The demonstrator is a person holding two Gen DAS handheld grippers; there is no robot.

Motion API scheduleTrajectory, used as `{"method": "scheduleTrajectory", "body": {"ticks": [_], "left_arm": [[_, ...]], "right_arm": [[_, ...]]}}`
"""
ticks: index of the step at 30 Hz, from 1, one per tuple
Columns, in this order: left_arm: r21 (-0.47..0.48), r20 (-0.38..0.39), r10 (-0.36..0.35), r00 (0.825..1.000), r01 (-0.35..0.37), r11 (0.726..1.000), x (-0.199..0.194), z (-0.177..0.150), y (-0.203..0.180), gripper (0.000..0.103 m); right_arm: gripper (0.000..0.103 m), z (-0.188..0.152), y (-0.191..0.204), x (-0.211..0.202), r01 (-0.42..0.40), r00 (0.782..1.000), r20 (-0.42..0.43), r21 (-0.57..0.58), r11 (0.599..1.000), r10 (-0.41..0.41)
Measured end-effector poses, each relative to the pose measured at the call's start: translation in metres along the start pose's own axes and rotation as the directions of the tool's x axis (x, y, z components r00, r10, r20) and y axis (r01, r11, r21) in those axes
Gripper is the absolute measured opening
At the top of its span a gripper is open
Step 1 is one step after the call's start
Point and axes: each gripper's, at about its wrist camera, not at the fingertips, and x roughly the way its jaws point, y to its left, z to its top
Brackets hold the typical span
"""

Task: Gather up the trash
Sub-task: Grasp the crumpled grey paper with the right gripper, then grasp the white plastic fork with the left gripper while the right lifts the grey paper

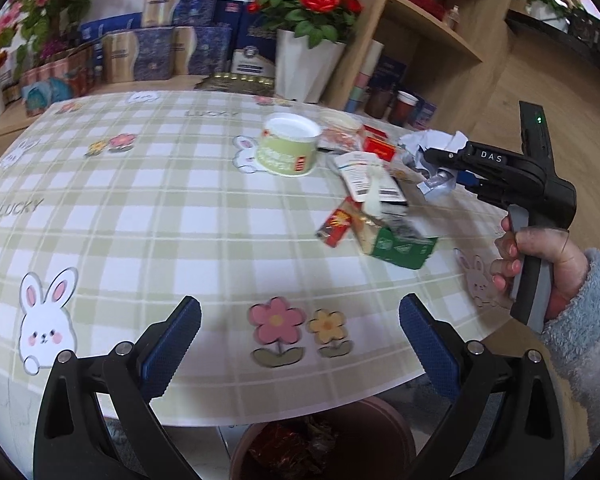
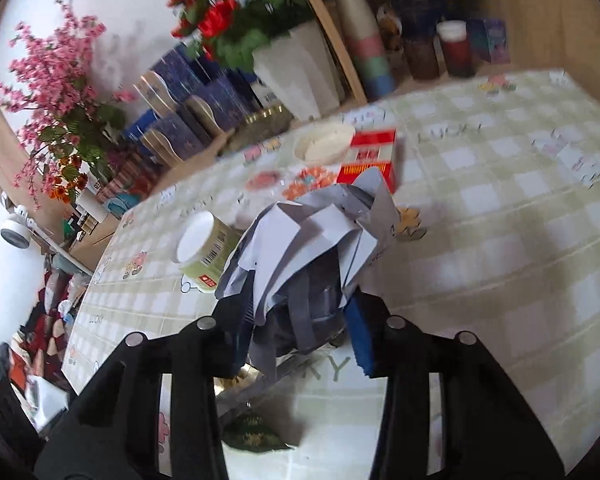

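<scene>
My right gripper (image 2: 298,308) is shut on a crumpled white paper (image 2: 308,232), its blue pads pressing both sides. In the left wrist view that gripper (image 1: 440,164) holds the paper (image 1: 432,140) above the table's right side, with a hand on its handle. Trash lies on the checked tablecloth (image 1: 140,200): a green carton (image 1: 400,246), a red packet (image 1: 338,222), a flattened white carton (image 1: 364,176), a red box (image 1: 376,144) and a green tub (image 1: 288,144). My left gripper (image 1: 300,308) hangs open over the table's near edge, holding nothing.
A brown bin (image 1: 380,416) with wrappers inside stands under the table's near edge. A shallow white dish (image 2: 324,144) sits beside the red box (image 2: 370,156). A potted red-flower plant (image 1: 308,64), blue boxes and wooden shelves (image 1: 428,40) stand behind the table.
</scene>
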Motion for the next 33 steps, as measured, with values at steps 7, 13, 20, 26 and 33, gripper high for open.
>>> {"method": "scheduleTrajectory", "body": {"ticks": [7, 13, 20, 26, 33], "left_arm": [[0.044, -0.025, -0.094, 0.995, 0.095, 0.994, 0.023, 0.031, -0.037, 0.082], [0.077, -0.123, -0.173, 0.977, 0.183, 0.98, 0.06, 0.072, -0.062, 0.054], [0.184, -0.233, -0.14, 0.962, 0.185, 0.965, 0.11, 0.103, -0.086, 0.027], [0.181, -0.259, -0.091, 0.962, 0.141, 0.973, 0.151, 0.121, -0.077, 0.027], [0.229, -0.253, -0.031, 0.967, 0.091, 0.969, 0.174, 0.124, -0.089, 0.027]], "right_arm": [[0.043, -0.013, -0.001, -0.035, 0.015, 0.999, 0.04, -0.077, 0.997, -0.012], [0.043, -0.022, -0.015, -0.045, 0.031, 0.999, 0.034, -0.061, 0.998, -0.029], [0.043, -0.031, -0.031, -0.047, 0.03, 0.999, 0.033, -0.01, 1.0, -0.03], [0.043, -0.036, -0.033, -0.048, 0.03, 0.999, 0.033, -0.006, 1.0, -0.03], [0.043, -0.04, -0.035, -0.046, 0.021, 0.999, 0.028, 0.002, 1.0, -0.021]]}}
